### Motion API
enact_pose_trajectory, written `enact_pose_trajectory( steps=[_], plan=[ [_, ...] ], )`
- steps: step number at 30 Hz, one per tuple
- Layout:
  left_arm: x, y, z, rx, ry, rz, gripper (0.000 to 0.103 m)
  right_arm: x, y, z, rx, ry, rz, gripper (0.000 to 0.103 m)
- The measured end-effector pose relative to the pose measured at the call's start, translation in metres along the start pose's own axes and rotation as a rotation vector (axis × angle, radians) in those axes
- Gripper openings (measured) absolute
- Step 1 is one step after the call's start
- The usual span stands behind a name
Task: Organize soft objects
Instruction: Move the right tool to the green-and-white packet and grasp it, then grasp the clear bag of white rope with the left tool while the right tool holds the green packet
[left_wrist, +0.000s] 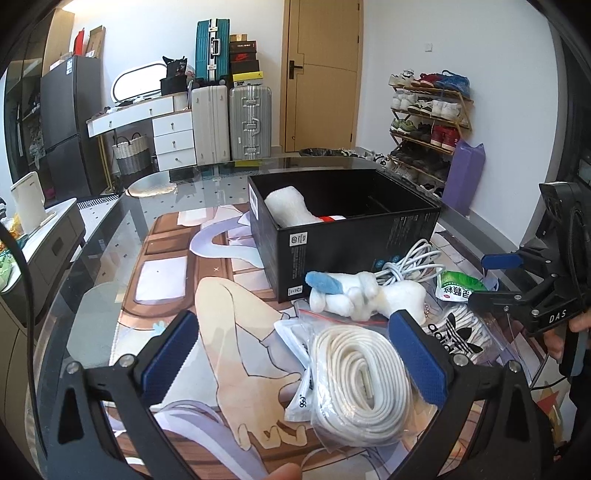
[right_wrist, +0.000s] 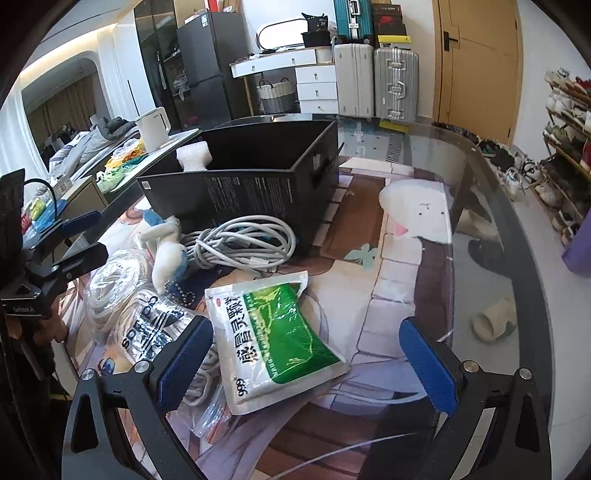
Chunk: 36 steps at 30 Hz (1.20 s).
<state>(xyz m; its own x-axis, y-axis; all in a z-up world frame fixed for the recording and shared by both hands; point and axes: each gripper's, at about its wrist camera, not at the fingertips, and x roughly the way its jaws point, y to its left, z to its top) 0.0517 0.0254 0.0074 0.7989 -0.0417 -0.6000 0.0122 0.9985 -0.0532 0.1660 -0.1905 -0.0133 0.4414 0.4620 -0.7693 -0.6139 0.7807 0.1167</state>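
- The work surface is a glass table (left_wrist: 110, 236) overlaid with a printed illustrated mat (left_wrist: 229, 332); suitcases, a white dresser, a wooden door and a shoe rack stand behind it.
- A black open-top box (left_wrist: 343, 236) sits on the mat at mid-table. One white plush item (left_wrist: 288, 206) lies inside, against the box's left end.
- A white plush toy (left_wrist: 362, 295) with a blue part lies just in front of the box, touching a loose grey-white cable bundle (right_wrist: 240, 240).
- The left gripper (left_wrist: 295, 354) is spread wide and holds nothing. A bagged coil of white cord (left_wrist: 358, 380) lies on the mat between its blue pads (left_wrist: 170, 358), nearer the right-hand pad.
- The right gripper (right_wrist: 306, 362) is also spread wide and holds nothing. A green-and-white sachet (right_wrist: 280, 332) lies between its fingers, nearer the left-hand finger, overlapping a clear bag printed with a black trefoil logo (right_wrist: 147, 328).
- In the left wrist view, the right gripper shows at the frame's right edge, held by a hand (left_wrist: 576, 325).
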Motion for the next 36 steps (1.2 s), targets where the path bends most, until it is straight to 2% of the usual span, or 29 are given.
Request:
enact_pose_trajectory(
  steps=[7,11,15,17,19,21,28,36],
  plan=[
    [0.002,0.0,-0.001,-0.001,0.012,-0.003,0.103,0.01,-0.002,0.0,0.049,0.026,0.06,0.102],
    [0.004,0.0,-0.003,-0.002,0.02,-0.006,0.103,0.01,-0.001,0.001,0.049,0.024,0.063,0.1],
    [0.004,0.0,-0.003,0.002,0.02,-0.006,0.103,0.01,0.001,0.002,0.045,0.016,0.089,0.083],
    [0.004,0.0,-0.003,0.003,0.02,-0.007,0.103,0.01,0.004,0.001,0.032,0.016,0.093,0.079],
    [0.004,-0.001,-0.003,0.002,0.02,-0.007,0.103,0.01,0.006,0.0,0.023,0.015,0.106,0.068],
    [0.004,-0.001,-0.003,0.001,0.021,-0.007,0.103,0.01,0.008,0.0,0.018,0.016,0.117,0.061],
    [0.004,0.0,-0.003,0.002,0.023,-0.009,0.103,0.008,0.01,-0.001,0.004,0.004,0.13,0.045],
    [0.002,0.0,-0.002,0.016,0.033,-0.004,0.103,-0.007,0.015,0.0,-0.047,-0.026,0.116,0.041]
  ],
)
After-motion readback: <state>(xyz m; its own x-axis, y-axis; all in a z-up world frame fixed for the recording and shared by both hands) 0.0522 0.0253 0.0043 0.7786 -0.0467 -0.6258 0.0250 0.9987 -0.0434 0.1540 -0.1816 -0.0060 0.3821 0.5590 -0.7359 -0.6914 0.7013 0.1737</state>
